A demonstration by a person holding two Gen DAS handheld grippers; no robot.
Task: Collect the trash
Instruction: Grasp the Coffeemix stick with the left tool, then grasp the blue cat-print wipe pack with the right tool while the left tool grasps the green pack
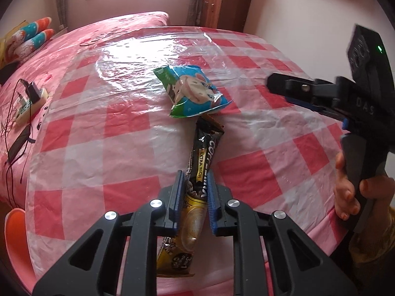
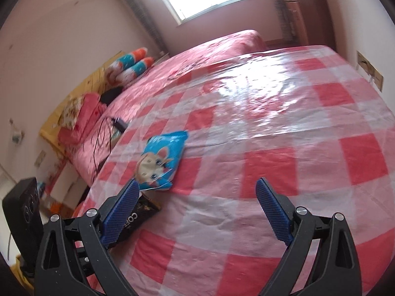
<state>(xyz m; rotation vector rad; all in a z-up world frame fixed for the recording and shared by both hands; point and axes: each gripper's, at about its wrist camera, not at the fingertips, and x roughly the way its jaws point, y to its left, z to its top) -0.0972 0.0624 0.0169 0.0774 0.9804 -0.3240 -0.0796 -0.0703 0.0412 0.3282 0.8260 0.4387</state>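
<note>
Pink-checked plastic cloth (image 1: pixel 123 123) covers the worktop, bed behind. Left tongs (image 1: pixel 195 197) closed on the black-gold coffee sachet (image 1: pixel 200 162), blue pads touching both its sides. Blue-green snack packet (image 1: pixel 192 91) lies just beyond the sachet's far end. Right tongs (image 2: pixel 197 209) wide apart, holding nothing, snack packet near the left pad.

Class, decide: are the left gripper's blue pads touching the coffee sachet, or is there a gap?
Touching. The left wrist view shows both pads of the left gripper pressed against the sides of the coffee sachet, with no gap.
</note>
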